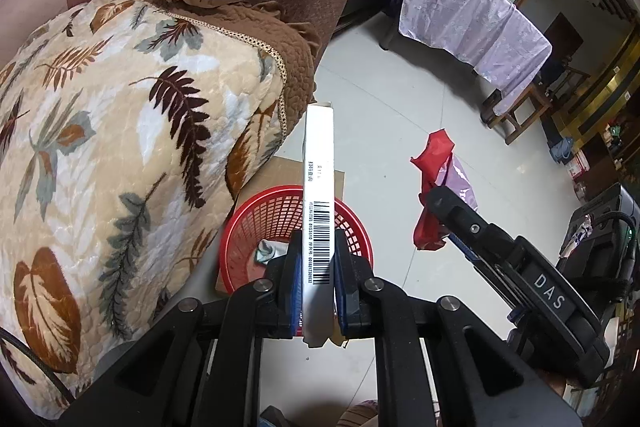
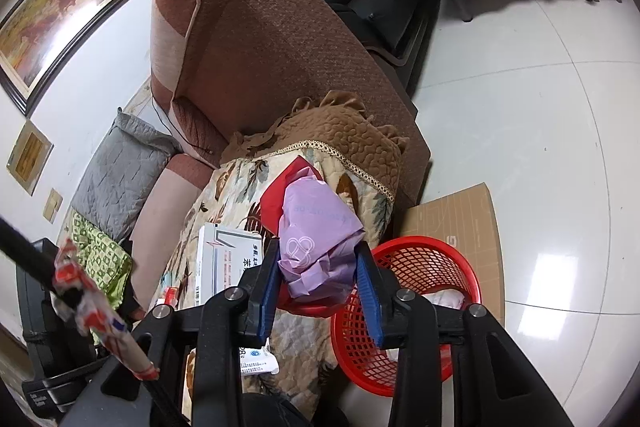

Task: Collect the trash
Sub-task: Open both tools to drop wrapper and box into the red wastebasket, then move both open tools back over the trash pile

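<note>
The left tongs (image 1: 318, 267) were clenched on one white box (image 1: 319, 187) above the single red basket (image 1: 244, 227), and the right tongs (image 2: 318, 279) held one purple-and-red bag bundle (image 2: 316, 231) beside it. The tall box could catch the rim and fall outside. One more wrapper (image 2: 258, 363) lay on the blanket (image 2: 304, 339).

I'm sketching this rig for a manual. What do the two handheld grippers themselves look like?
Both the left gripper and the right gripper have matte black angular frames with round silver pivot bolts and two flat blue finger pads. In the left wrist view the right gripper's black body carries white "DAS" lettering.
</note>
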A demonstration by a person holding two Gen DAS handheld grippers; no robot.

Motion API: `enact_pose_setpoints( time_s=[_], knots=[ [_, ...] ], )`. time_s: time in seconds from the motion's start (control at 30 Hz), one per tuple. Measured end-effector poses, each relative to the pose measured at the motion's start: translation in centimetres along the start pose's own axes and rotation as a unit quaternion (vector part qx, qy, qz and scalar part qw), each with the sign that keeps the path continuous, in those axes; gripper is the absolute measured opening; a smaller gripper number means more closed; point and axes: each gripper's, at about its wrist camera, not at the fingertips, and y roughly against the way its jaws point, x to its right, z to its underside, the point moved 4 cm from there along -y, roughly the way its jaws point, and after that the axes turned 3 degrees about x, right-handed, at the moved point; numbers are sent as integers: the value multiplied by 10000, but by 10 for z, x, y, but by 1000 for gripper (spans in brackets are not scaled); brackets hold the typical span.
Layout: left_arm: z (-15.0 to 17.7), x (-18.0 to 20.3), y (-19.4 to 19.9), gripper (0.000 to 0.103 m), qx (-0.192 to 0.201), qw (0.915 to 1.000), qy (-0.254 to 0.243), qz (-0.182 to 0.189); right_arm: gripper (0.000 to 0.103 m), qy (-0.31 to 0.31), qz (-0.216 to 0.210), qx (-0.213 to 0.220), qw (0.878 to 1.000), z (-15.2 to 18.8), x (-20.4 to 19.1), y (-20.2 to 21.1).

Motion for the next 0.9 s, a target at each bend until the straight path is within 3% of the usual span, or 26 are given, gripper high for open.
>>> enact_pose_setpoints(
  time_s=[0.07, 0.1, 0.13, 0.17, 0.23, 0.4, 0.57, 0.67, 0.9],
  knots=[
    [0, -1, -4, 13, -62, 10000, -2, 45, 46, -97, -31, -6, 9999, 0, 3, -2],
    [1, -2, -7, 14, -123, 9999, -3, 48, 54, -131, -37, -27, 9999, -1, 3, -3],
    [2, -3, -9, 21, -191, 9998, 8, 29, 60, -196, -56, -46, 9998, -1, 5, -4],
    [3, -4, -11, 36, -201, 9998, 23, 19, 67, -236, -65, -46, 9997, -1, 6, -4],
    [4, -4, -7, 47, -94, 10000, 11, 22, 67, -257, -83, -40, 9996, -2, 6, -2],
    [2, -7, 13, 47, 86, 10000, -16, 18, 67, -138, -191, 4, 9997, -4, -6, 6],
    [-1, -24, 62, 49, 582, 9982, 96, -119, 69, 195, -533, 25, 9984, -2, -41, 13],
    [1, -44, 102, 56, 976, 9946, 265, -250, 75, 389, -786, -47, 9961, 4, -68, 12],
    [15, -117, 187, 58, 1687, 9794, 820, -743, 75, 939, -1285, -350, 9866, 30, -147, -4]
  ],
)
